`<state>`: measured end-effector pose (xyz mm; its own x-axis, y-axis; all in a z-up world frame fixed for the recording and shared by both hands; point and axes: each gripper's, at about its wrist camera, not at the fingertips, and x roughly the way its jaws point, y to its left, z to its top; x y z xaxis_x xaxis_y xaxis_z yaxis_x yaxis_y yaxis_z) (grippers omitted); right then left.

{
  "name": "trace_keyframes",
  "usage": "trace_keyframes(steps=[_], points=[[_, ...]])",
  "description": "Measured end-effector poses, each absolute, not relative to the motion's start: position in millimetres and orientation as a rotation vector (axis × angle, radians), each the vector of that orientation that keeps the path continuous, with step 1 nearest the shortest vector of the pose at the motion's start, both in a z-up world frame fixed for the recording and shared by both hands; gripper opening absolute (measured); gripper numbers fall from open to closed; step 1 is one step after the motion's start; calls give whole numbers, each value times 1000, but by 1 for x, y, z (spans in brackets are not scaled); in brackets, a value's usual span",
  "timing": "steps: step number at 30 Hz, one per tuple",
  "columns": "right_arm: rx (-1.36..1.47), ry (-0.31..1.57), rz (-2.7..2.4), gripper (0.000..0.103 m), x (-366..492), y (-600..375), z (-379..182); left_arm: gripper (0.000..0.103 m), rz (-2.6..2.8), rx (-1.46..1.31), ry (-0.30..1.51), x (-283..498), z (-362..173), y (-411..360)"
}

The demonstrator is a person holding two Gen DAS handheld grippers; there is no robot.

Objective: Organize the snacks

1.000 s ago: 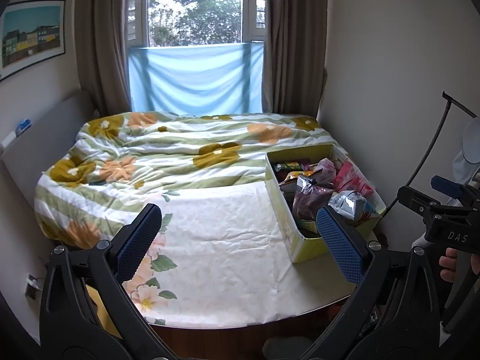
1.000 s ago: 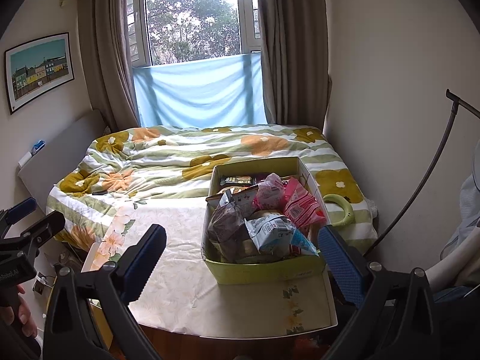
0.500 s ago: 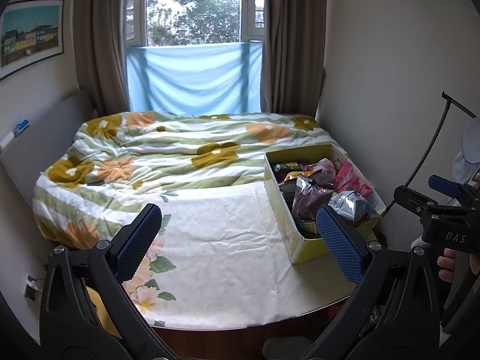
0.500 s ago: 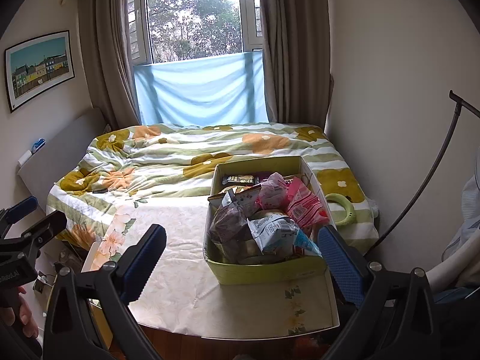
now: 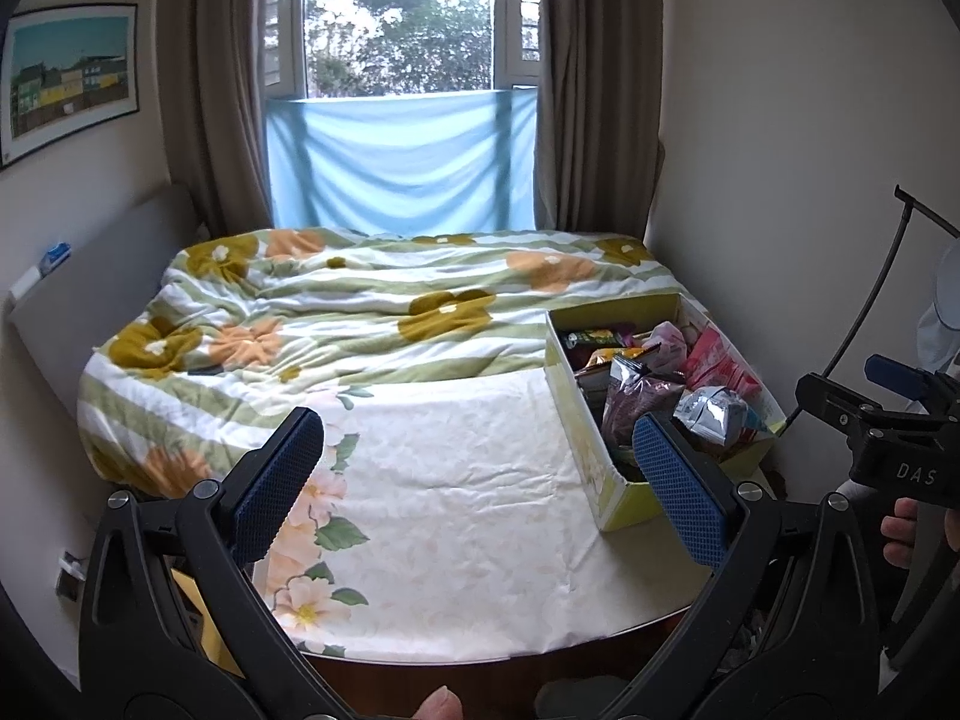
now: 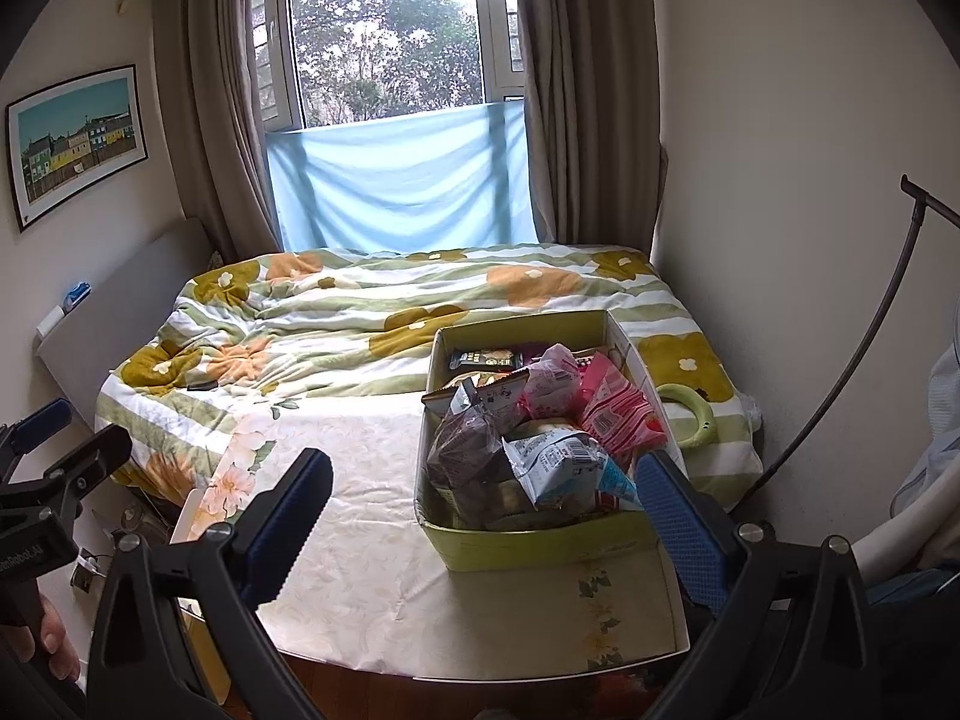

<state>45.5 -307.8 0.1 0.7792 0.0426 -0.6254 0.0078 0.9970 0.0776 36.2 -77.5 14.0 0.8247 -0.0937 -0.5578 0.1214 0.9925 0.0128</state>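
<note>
Snacks (image 6: pixel 540 426) fill a yellow-green cardboard box (image 6: pixel 534 543) standing on the pale floral tablecloth (image 5: pixel 456 480), at its right side, just before the flowered quilt (image 5: pixel 372 306). Among them you see a dark purple bag (image 6: pixel 465 450), a silver-blue packet (image 6: pixel 561 465) and a pink packet (image 6: pixel 618 411). Your left gripper (image 5: pixel 480 483) hangs over the bare cloth, jaws spread wide, holding nothing. Your right gripper (image 6: pixel 486 525) faces the box, jaws likewise wide apart and empty. A green ring (image 6: pixel 690 414) lies on the quilt beside the box.
</note>
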Motion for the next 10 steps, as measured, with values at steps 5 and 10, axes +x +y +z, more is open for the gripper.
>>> trace_keyframes(steps=[5,10], points=[[84,674,15,101,46,-306,0,102,-120,37,563,33,19,-73],[95,679,4,101,47,-307,-2,102,-120,43,536,30,21,-73]])
